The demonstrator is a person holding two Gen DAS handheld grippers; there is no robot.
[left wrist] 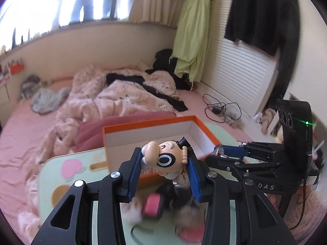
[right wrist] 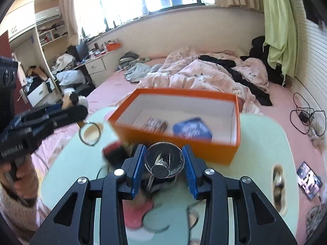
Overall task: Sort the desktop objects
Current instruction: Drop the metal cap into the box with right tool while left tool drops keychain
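- Your left gripper (left wrist: 164, 160) pinches a small cartoon figurine with a peach head, one big round black-and-white eye and a black topknot (left wrist: 163, 157); it sits between the two blue ribbed pads near their tips, head tipped sideways, lifted clear of the tabletop
- In the right wrist view a metal ring with a pale disc (right wrist: 90, 133) hangs below that left gripper (right wrist: 69, 110), which your hand (right wrist: 19, 175) in a pale knitted sleeve holds out at the left
- Your right gripper (right wrist: 163, 161) is clamped on a round, shiny, clear-and-chrome object with a metal cap (right wrist: 163, 161); the blue pads press on its two sides and it fills the gap between them
- Under both grippers lies a blurred heap on the pale mint-green table with pink heart shapes (left wrist: 67, 169): something pink and cylindrical (left wrist: 152, 205) and dark fluffy bits, too smeared to name
- Just beyond the fingers stands the open orange cardboard box with a white inside (right wrist: 204, 149), resting on the table; a blue packet (right wrist: 192, 129) and a striped flat item (right wrist: 155, 123) lie on its floor
- Behind the table is a bed in a pink sheet with a rumpled pink quilt (left wrist: 114, 94), dark clothes on it, and a black cable (right wrist: 306, 116) lying to the right
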